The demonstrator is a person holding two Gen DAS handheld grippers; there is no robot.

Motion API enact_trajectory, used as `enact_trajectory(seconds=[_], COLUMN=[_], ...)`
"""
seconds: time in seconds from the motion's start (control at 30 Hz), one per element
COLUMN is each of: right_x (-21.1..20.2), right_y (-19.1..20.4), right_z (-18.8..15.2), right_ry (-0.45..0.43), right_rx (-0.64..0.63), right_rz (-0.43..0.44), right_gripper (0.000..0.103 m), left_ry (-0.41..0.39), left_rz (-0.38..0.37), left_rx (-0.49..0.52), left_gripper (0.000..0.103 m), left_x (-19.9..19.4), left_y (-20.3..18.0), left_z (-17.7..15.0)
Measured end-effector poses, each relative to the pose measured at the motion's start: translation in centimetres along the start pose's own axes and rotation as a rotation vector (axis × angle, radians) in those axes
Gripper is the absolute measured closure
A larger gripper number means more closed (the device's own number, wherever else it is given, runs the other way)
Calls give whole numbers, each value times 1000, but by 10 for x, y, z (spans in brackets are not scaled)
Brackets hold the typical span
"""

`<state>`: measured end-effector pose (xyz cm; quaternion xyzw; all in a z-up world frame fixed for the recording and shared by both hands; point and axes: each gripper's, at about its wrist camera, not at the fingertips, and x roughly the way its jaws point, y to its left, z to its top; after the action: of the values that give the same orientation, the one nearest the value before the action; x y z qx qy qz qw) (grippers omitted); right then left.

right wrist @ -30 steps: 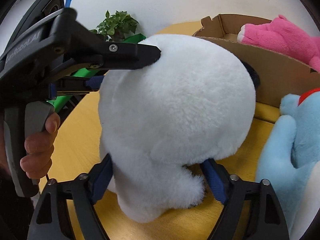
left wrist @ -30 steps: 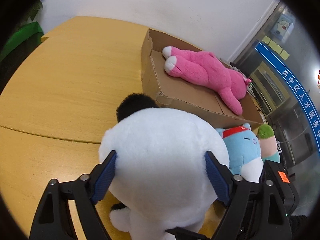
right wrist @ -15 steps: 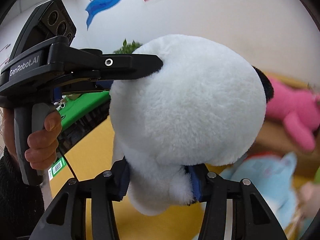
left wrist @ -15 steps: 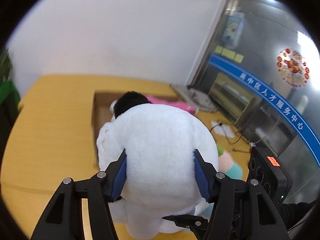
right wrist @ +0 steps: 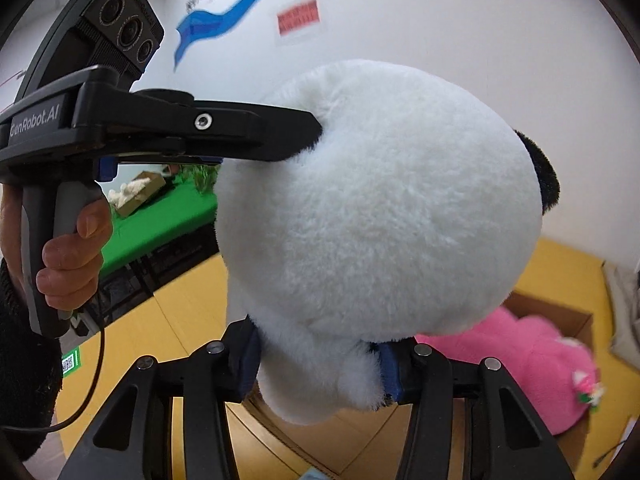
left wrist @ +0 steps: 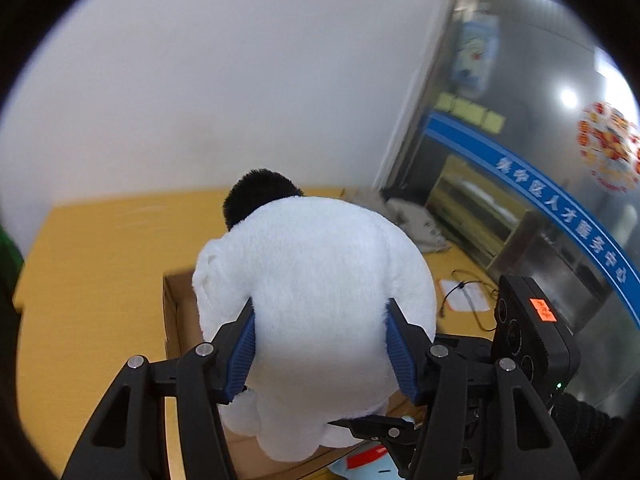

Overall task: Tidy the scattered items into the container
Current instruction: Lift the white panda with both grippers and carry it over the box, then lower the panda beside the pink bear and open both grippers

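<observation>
Above the yellow wooden table [left wrist: 100,264], a big white plush toy with black ears [left wrist: 316,300] hangs in the air, clamped from two sides. It sits over the open brown cardboard box [left wrist: 176,316], not yet in it.

From the left wrist view, the toy's rounded white back fills the middle, with one black ear at the top. That view alone shows the box's near-left corner and inner wall, a glass partition with a blue band [left wrist: 560,216] to the right, and a loose black cable [left wrist: 464,300] on the table's far side. A bit of light blue and red plush [left wrist: 368,464] peeks out at the bottom edge.

From the right wrist view, the toy [right wrist: 384,216] is seen side-on. Only here does the pink plush toy [right wrist: 532,364] show, lying inside the box [right wrist: 560,316], along with a green-topped table [right wrist: 164,216] behind and the person's left hand [right wrist: 72,256] wrapped around the other tool's handle.

The left gripper [left wrist: 320,352] has its blue pads pressed into the toy's lower back, jaws about half apart around the soft bulk. The right gripper [right wrist: 320,364] pinches a narrower part under the toy's round head, jaws likewise set at a middling width and sunk in the fur.
</observation>
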<state>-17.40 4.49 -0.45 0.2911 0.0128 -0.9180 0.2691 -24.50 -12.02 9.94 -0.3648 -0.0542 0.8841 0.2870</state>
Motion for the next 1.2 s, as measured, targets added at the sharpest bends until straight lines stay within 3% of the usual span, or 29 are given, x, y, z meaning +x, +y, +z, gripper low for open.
enact_trajectory(seconds=[0.1,0.23,0.33,0.4,0.47,0.53,0.67,0.73,0.8,0.83,0.9,1.1,1.2], right_x=[44,104,132,128,108,79,12,-8,-30,-45,-71,-122,-142], right_y=[-8,-7,2,7,8,3,-12,-24,-35,-32,-28,-36,-35], right_z=[-31,-72,-85,-85,-84,-84,-85,-80,-83,-85,-98,-104,-108], right_ry=[118,324,473,494,457,390,232,187,162,149,123,55,35], right_rx=[58,155,156,142,156,207,253,233,187,171,162,180,176], right_rz=[47,146,134,134,134,118,-4,-81,-171,-231,-333,-456,-500], right_gripper=[50,49,41,36,25,0,0,0,0,0,0,0,0], left_ry=[104,228,232,219,225,224,164,146,88,65,11,-35,-34], left_rz=[28,146,146,134,142,165,296,433,489,466,414,315,301], left_rx=[-103,-218,-298,-313,-304,-295,-218,-153,-83,-72,-75,-84,-53], left_gripper=[45,46,46,45,42,39,37,39,38,37,25,24,24], left_x=[41,78,83,79,79,77,58,46,22,12,-12,-32,-26], left_y=[37,76,98,105,105,102,73,49,17,5,-25,-96,-125], left_z=[-30,-82,-106,-109,-110,-108,-100,-97,-102,-106,-121,-165,-180])
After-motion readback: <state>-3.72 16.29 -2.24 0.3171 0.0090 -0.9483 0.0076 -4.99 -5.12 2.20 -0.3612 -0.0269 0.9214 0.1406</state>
